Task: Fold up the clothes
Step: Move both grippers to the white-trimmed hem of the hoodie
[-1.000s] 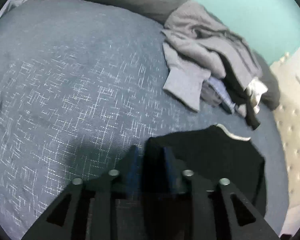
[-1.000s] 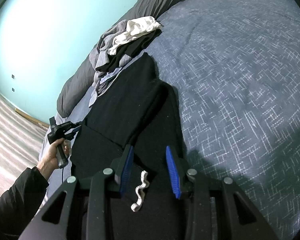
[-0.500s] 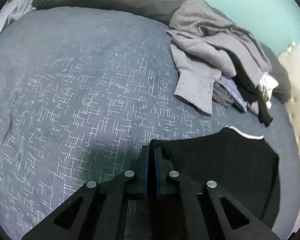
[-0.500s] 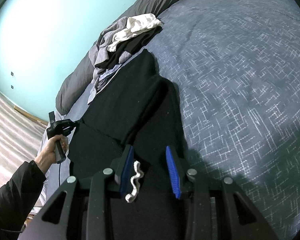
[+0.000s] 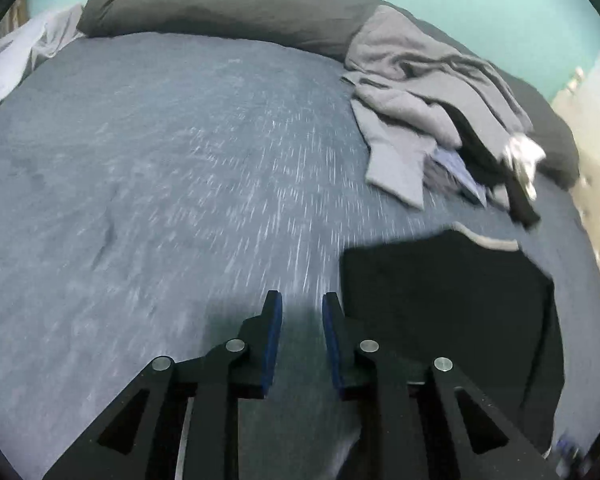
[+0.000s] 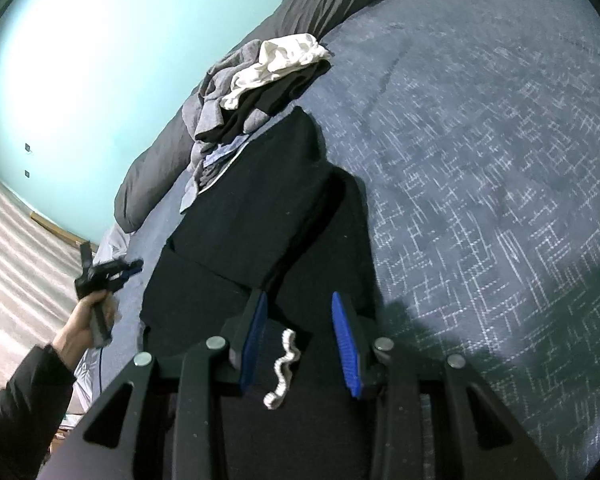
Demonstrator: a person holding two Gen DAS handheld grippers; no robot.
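A black garment (image 5: 440, 300) lies partly folded on the blue patterned bedcover (image 5: 140, 180). My left gripper (image 5: 298, 300) hovers over bare bedcover just left of the garment's edge; its jaws are opening with nothing between them. From the right wrist view the left gripper (image 6: 134, 268) is off the garment's (image 6: 260, 208) left side, held by a hand (image 6: 88, 320). My right gripper (image 6: 299, 296) stands open low over the garment's near end. A white drawstring (image 6: 284, 364) lies loose between its fingers, touching neither pad.
A pile of grey, black and white clothes (image 5: 432, 100) (image 6: 260, 80) sits beyond the garment, against a dark grey pillow (image 5: 220, 4). A cream tufted headboard (image 5: 596, 200) runs along the right. A pale sheet (image 5: 16, 64) is bunched at the far left.
The left gripper closed on the black garment's corner, then let it go, opened, rose and shifted left off the fabric. The right gripper has stayed where it was.
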